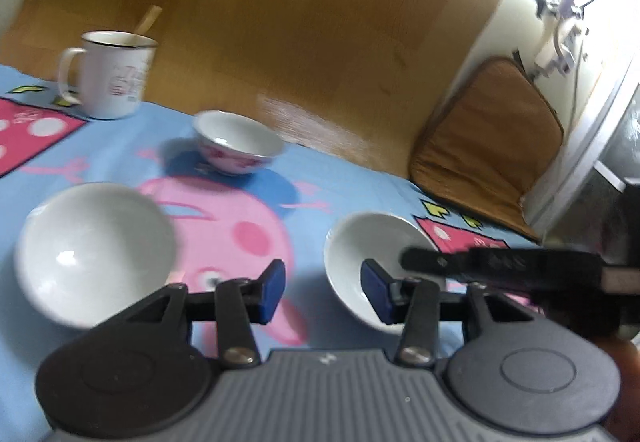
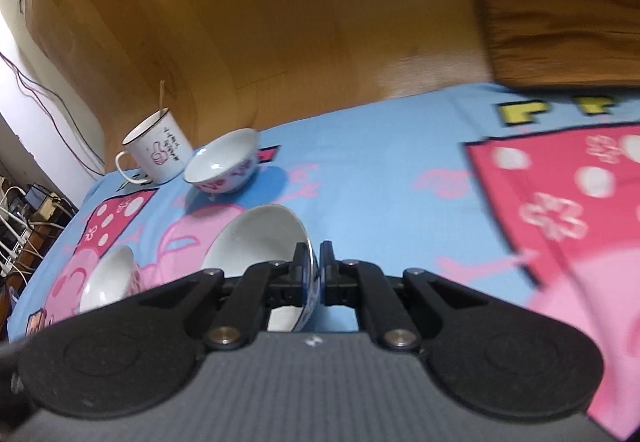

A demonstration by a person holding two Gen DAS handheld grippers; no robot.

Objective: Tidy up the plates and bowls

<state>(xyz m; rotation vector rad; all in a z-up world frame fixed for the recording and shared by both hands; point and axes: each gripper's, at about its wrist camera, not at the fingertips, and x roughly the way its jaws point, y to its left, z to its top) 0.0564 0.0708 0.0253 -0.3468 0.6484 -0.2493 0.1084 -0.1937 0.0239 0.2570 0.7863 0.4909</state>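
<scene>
My right gripper (image 2: pixel 314 266) is shut on the rim of a white bowl (image 2: pixel 256 238) with a blue pattern outside, and the bowl is tilted. In the left wrist view the same bowl (image 1: pixel 360 254) sits low right, with a black finger (image 1: pixel 424 262) of the right gripper reaching over its rim. My left gripper (image 1: pixel 324 292) stands open just left of that bowl, its blue pads apart and pressing on nothing. A plain white bowl (image 1: pixel 92 246) lies to its left, seen also as the bowl (image 2: pixel 112 274). A pink-patterned bowl (image 1: pixel 236 141) (image 2: pixel 224 161) stands farther back.
A white mug (image 1: pixel 112 77) (image 2: pixel 156 149) with a wooden stick in it stands at the far edge of the blue cartoon tablecloth (image 1: pixel 120 145). Beyond the edge are wooden floor and a chair with a brown cushion (image 1: pixel 488 145). Cables (image 2: pixel 24 209) hang at the left.
</scene>
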